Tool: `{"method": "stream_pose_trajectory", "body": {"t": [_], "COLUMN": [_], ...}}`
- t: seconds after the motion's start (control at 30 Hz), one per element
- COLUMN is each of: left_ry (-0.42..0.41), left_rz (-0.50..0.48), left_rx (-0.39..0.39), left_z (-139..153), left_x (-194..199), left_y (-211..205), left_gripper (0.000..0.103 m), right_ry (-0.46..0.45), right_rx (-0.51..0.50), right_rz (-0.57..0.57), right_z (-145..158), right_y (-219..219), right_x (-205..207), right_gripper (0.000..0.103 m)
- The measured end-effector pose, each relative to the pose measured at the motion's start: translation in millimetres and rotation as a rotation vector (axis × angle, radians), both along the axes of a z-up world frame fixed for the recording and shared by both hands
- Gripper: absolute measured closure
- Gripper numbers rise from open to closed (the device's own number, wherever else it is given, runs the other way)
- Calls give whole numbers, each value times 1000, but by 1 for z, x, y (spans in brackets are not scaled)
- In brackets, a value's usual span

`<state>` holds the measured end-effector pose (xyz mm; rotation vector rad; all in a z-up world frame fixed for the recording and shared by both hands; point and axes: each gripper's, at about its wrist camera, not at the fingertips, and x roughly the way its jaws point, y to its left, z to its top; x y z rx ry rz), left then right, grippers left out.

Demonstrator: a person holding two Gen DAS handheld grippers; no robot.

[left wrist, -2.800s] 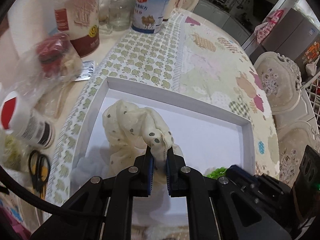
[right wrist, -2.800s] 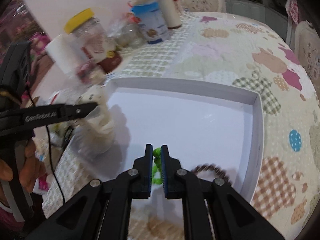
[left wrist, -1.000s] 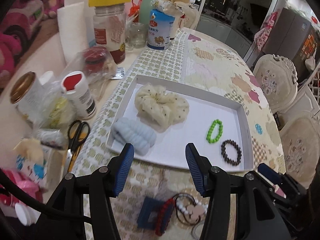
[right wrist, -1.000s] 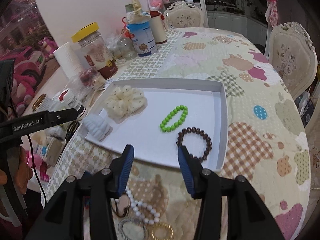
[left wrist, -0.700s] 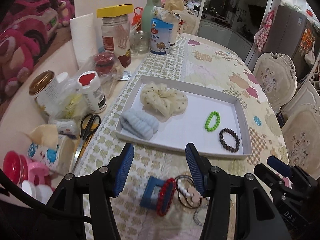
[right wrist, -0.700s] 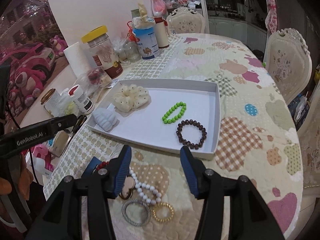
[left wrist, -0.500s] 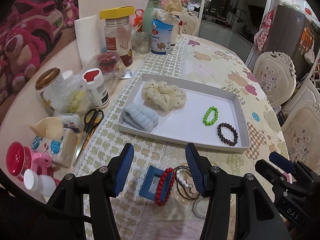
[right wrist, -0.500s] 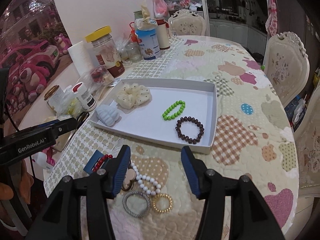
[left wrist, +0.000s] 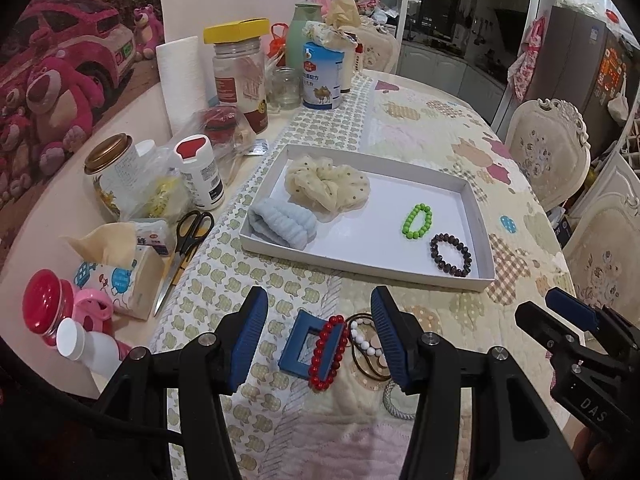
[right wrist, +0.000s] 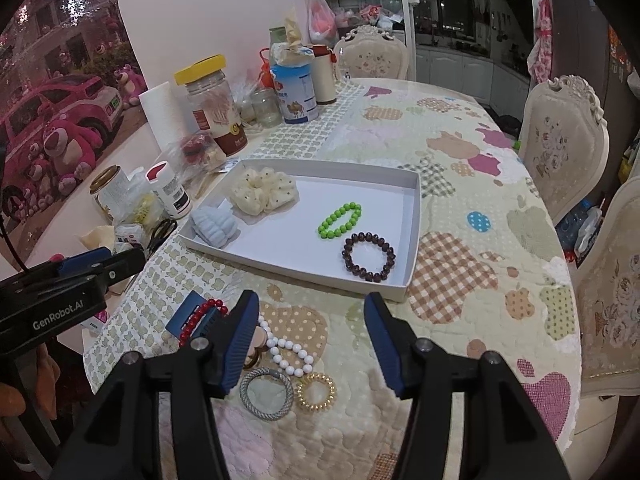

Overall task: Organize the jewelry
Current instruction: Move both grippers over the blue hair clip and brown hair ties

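Both the left gripper [left wrist: 316, 336] and right gripper [right wrist: 310, 340] hover with fingers spread wide, empty, above the table [right wrist: 480, 280]. "GenRobot.AI" marks the left gripper's side. The green bead bracelet [right wrist: 340, 221] lies inside the shallow white cardboard tray [right wrist: 414, 240]; the red bead bracelet [left wrist: 328, 352] lies outside.

White tray [right wrist: 412, 216] holding scrunchies, green bracelet [right wrist: 339, 221], brown bracelet [right wrist: 368, 257], loose pieces beside
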<state>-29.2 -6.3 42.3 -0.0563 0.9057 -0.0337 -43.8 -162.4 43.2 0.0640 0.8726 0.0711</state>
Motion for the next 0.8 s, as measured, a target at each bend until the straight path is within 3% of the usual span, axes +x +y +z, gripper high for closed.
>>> {"method": "stream_pose_trajectory", "body": {"t": [0.5,0.8], "left_ry": [39,102], "left_rz": [3,63], "left_rx": [-20,-166], "left_z": [-10,-20], "left_x": [-2,4], "left_y": [4,44], "left_gripper": [54,54], "right_ry": [22,48], "right_rx": [-12,5], "right_rz": [-7,-14], "right_z": [-6,-15], "right_y": [-7,-15], "right_x": [-5,-3], "right_gripper": [44,44]}}
